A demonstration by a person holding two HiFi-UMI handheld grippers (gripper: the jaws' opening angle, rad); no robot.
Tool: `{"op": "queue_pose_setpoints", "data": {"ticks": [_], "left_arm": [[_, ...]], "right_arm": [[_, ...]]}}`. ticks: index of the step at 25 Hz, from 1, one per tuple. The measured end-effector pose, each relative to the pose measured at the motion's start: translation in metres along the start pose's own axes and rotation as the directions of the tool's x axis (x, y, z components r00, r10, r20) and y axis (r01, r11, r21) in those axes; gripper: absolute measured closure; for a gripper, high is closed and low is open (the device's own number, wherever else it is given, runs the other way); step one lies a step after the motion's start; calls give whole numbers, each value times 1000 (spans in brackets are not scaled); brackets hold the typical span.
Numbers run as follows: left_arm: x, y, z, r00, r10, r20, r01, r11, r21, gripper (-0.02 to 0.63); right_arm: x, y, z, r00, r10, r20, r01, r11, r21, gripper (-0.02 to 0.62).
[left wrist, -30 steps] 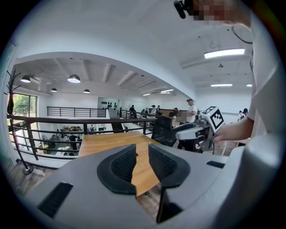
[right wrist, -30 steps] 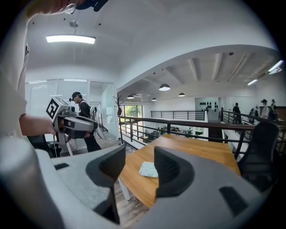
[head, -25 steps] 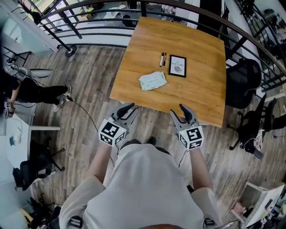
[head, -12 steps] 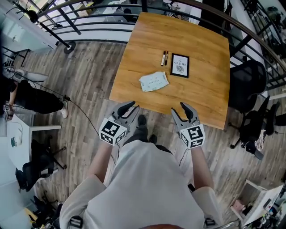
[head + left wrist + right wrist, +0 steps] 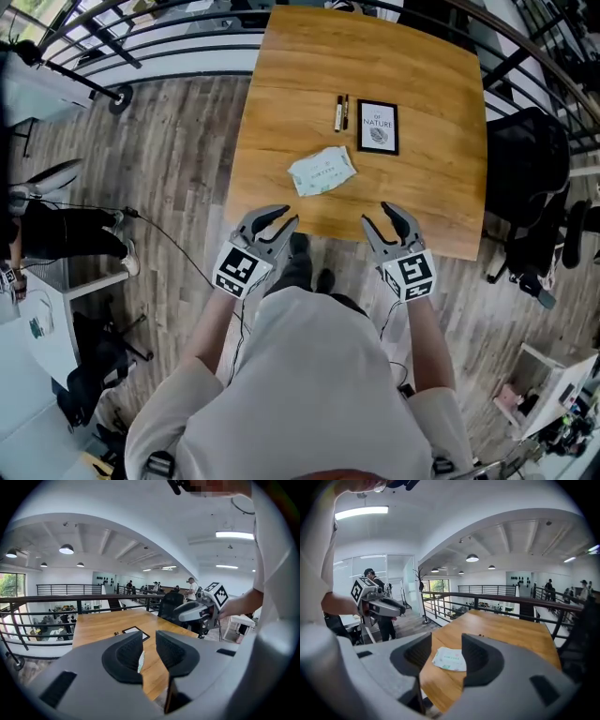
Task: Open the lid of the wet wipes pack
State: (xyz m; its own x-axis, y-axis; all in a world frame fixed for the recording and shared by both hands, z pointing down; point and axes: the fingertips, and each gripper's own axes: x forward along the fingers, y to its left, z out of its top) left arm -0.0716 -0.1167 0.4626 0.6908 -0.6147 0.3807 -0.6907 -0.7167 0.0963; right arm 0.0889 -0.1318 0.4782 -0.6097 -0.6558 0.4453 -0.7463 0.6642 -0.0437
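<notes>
The wet wipes pack (image 5: 322,171) is laid flat on the near half of the wooden table (image 5: 431,187), slightly left of the table's middle and turned a little askew to its edges. Its face is pale, with faint green print; the lid is too small to be made out. The pack is touched by nothing.

Both grippers are held at the table's near edge, short of the pack and apart from it. The left gripper (image 5: 287,217) is placed to the near left of the pack, the right gripper (image 5: 375,216) to the near right, so that the pack is found farther in and between the two. In the left gripper view the jaws are seen parted by a narrow gap with nothing between them, and only a sliver of the pack is glimpsed through the gap, farther along the table. In the right gripper view the jaws are spread wider and are likewise empty, and the pack is framed between them, well beyond their tips.

Farther across the table, two pens (image 5: 341,112) are laid side by side, and just to their right a black-framed card (image 5: 378,127) is set. The table is bordered on the far side by a dark railing (image 5: 178,42), and a black office chair (image 5: 520,155) is parked at its right.
</notes>
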Motion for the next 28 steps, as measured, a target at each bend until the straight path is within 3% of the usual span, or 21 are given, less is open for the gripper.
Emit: {"op": "queue_pose_setpoints", "data": {"ticks": [15, 28], "left_arm": [[72, 59, -51, 982, -164, -97, 166, 986, 21, 525], [152, 74, -107, 968, -159, -192, 176, 981, 75, 520]], "right_arm": [[84, -22, -32, 986, -18, -166, 19, 1000, 3, 408], [156, -52, -94, 959, 69, -276, -69, 998, 9, 408]]}}
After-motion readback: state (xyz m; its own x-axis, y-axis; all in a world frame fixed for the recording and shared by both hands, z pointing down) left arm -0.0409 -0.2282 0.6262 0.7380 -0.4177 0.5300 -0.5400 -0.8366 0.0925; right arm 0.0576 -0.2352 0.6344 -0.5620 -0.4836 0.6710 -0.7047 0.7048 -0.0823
